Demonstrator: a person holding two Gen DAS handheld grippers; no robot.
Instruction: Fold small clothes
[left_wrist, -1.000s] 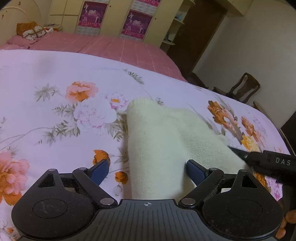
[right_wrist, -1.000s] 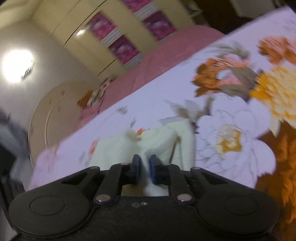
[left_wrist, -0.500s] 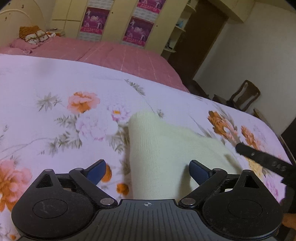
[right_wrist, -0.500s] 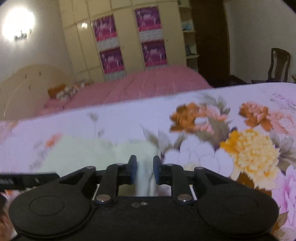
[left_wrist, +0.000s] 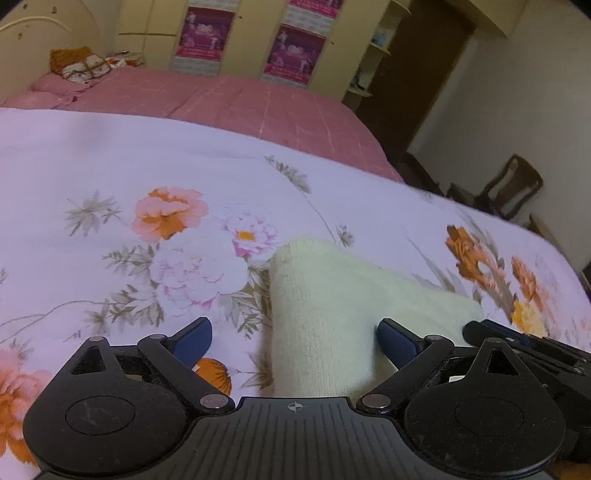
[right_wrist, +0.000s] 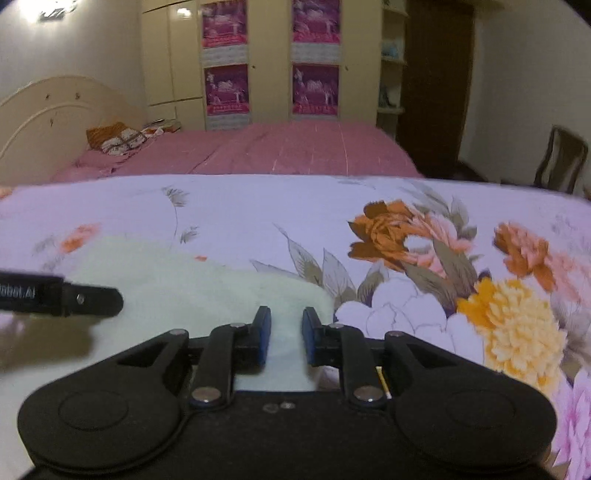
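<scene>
A small cream knit garment (left_wrist: 332, 310) lies folded on the floral bedsheet (left_wrist: 147, 177). My left gripper (left_wrist: 293, 341) is wide open above its near end, with one blue pad (left_wrist: 192, 339) over the sheet and the other against the cloth's right side. The garment also shows in the right wrist view (right_wrist: 184, 280). My right gripper (right_wrist: 285, 338) hangs over its right edge with the jaws a small gap apart and cloth seen between them, not pinched. The right gripper shows at the right of the left wrist view (left_wrist: 524, 343).
The left gripper's finger (right_wrist: 62, 295) reaches in from the left of the right wrist view. A pink bed (right_wrist: 258, 151) with pillows lies behind, then wardrobes (right_wrist: 273, 59). A wooden chair (left_wrist: 513, 192) stands at the right, past the sheet's edge.
My right gripper has levelled out and its jaws have opened slightly, letting go of the cloth. My left gripper stayed open and drew back a little over the garment.
</scene>
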